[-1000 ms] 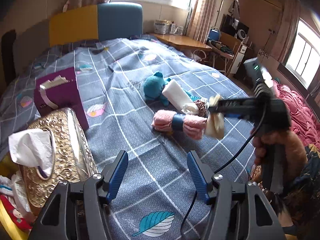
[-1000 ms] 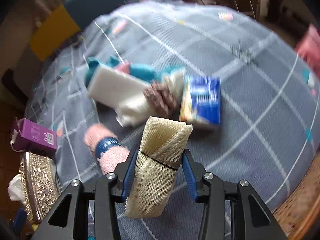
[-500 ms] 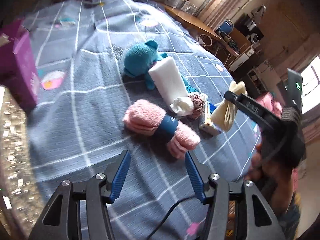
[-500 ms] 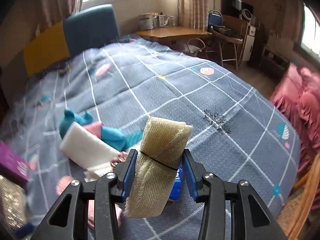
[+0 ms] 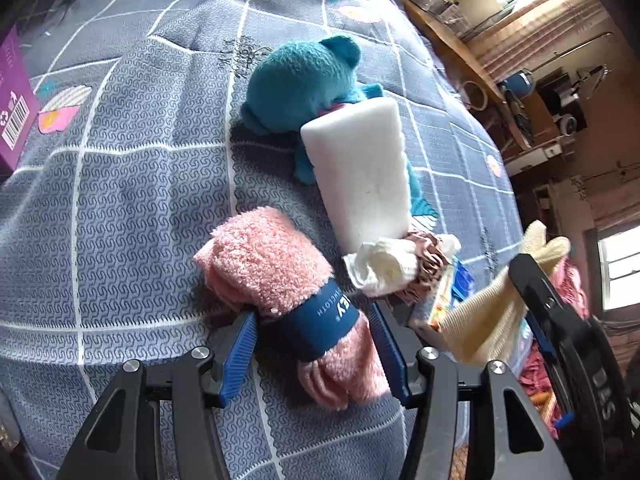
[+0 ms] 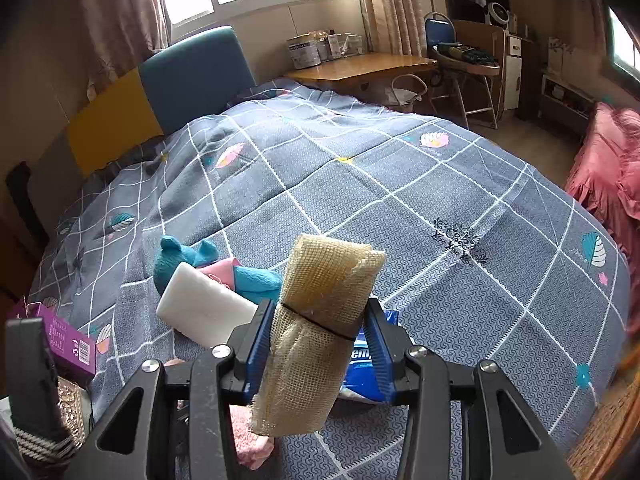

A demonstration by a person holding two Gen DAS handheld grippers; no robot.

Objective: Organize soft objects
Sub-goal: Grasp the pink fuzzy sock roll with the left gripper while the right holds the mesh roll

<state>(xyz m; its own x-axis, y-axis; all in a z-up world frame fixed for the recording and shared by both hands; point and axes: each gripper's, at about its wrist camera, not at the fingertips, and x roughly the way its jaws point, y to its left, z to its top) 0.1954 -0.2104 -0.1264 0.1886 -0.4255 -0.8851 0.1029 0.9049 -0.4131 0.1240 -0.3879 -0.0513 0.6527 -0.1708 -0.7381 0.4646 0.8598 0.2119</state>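
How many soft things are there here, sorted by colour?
Teal plush toy: 1
Pink towel roll: 1
White sponge block: 1
White cloth: 1
Brown scrunchie: 1
Beige mesh cloth: 1
Total: 6

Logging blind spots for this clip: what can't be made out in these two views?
- Blue packet, right wrist view: label mostly hidden behind the mesh roll and the right hand-held gripper.
- Pink towel roll, right wrist view: only its end shows.
- Purple box, left wrist view: cut off by the left edge.
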